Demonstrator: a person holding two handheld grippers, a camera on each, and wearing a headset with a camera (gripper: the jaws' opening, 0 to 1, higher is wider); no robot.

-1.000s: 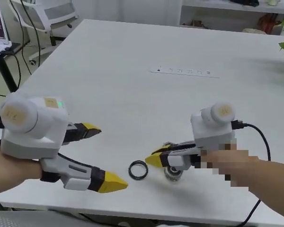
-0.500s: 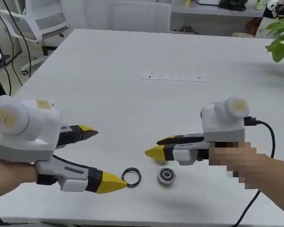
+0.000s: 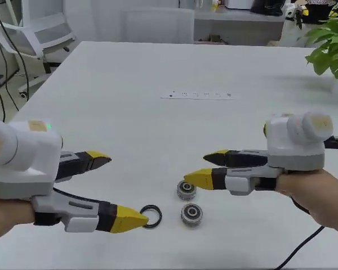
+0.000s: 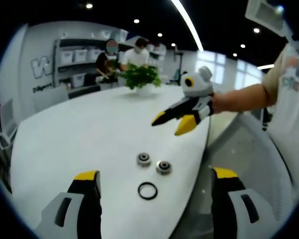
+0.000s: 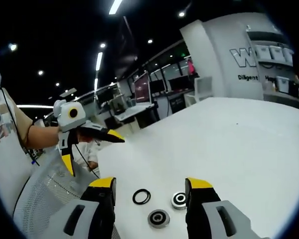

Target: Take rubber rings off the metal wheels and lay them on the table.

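I held the left gripper (image 3: pixel 123 188) with fingers spread wide and the right gripper (image 3: pixel 201 167) with fingers parted, both empty. The black rubber ring (image 3: pixel 151 216) lay flat on the white table (image 3: pixel 158 124), just beside the nearer silver metal wheel (image 3: pixel 191 214) and near the farther silver metal wheel (image 3: pixel 186 190).

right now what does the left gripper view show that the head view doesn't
Left gripper view adds two people standing behind the plant, plus ceiling lights. Head view adds the socket strip and a white office chair. Shared: the loose rubber ring, two metal wheels, the plant, the open right tool.
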